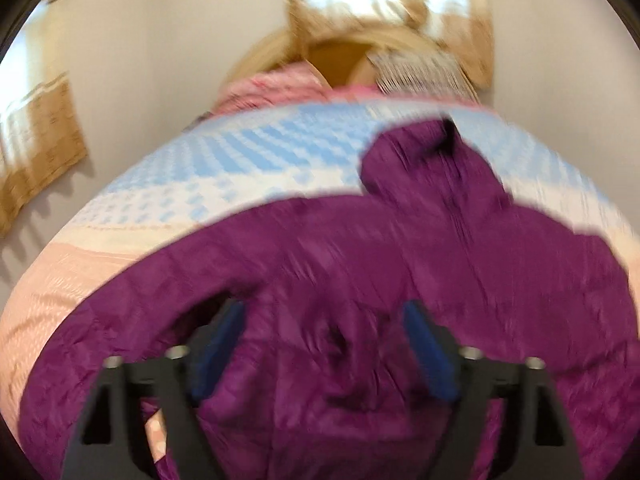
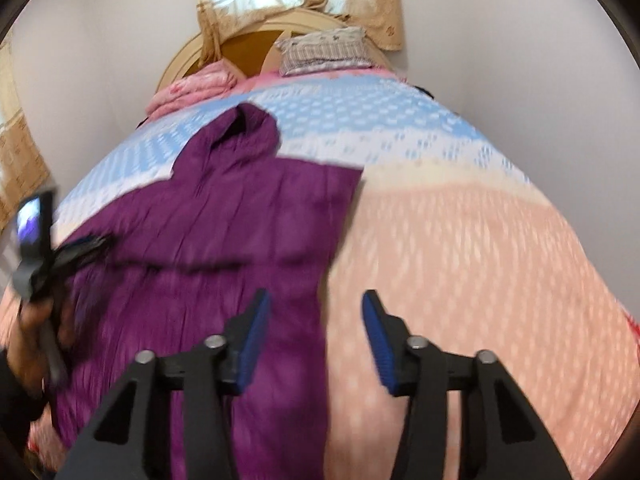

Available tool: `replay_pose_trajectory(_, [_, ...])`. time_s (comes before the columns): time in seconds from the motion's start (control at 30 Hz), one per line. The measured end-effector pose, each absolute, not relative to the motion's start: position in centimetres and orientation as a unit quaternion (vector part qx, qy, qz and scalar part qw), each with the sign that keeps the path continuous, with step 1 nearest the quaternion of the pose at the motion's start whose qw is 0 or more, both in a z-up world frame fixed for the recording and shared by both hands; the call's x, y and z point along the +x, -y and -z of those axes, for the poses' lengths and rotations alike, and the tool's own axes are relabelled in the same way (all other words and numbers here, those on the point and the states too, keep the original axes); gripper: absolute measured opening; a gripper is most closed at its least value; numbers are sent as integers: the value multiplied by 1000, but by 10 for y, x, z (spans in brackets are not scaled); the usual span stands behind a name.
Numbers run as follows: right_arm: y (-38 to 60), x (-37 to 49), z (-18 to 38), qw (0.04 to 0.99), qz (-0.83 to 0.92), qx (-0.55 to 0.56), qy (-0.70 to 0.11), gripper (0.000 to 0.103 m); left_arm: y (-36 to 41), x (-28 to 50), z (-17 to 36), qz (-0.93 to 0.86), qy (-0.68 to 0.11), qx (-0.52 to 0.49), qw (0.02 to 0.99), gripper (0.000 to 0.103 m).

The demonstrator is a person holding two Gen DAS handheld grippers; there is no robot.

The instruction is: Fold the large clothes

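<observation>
a purple hooded jacket [image 1: 360, 272] is seen spread on the bedspread [image 2: 480, 248], its hood [image 2: 244, 128] pointed toward the headboard [image 2: 248, 44] and the pillow [image 2: 324, 54], so that its long axis is judged to run up the bed from hem to hood; the right side appears already laid inward, a straight edge being shown in the right wrist view, though blur leaves this uncertain; the left gripper [image 1: 322, 348] is held over the lower body of the jacket with its fingers wide apart and nothing between them; the right gripper [image 2: 316, 340] is likewise spread, empty, straddling the jacket's right edge with one finger over purple cloth and one over the bedspread; the left hand [image 2: 36, 320] and its tool are glimpsed at the jacket's left side; the slick quilted fabric could slip from a shallow pinch, and the bedspread could be caught with it if the fingers are closed too deep; a skewed fold could be caused by uneven pulls.
</observation>
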State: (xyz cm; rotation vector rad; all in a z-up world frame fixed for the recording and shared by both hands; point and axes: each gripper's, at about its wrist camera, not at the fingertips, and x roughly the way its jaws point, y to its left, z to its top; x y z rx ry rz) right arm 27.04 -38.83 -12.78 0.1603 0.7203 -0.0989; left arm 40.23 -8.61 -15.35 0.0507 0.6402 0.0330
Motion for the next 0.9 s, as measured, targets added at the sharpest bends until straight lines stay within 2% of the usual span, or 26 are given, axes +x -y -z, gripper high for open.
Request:
replay_pose_trajectory(0.07, [388, 301, 128, 935, 55, 70, -343, 46, 88, 411, 151, -47, -311, 28, 949, 92])
replay_pose_trajectory(0.13, [387, 329, 134, 936, 63, 66, -340, 46, 96, 428, 158, -87, -339, 64, 935, 92])
replay_pose_trajectory(0.3, [373, 382, 170, 925, 72, 36, -371, 46, 106, 449, 201, -119, -399, 107, 903, 92])
replay_pose_trajectory(0.47, [370, 383, 213, 912, 78, 18, -402, 46, 110, 440, 209, -119, -383, 118, 909, 92])
replay_pose_trajectory(0.9, [362, 386, 217, 906, 97, -14, -411, 47, 105, 442, 213, -98, -398, 87, 908, 96])
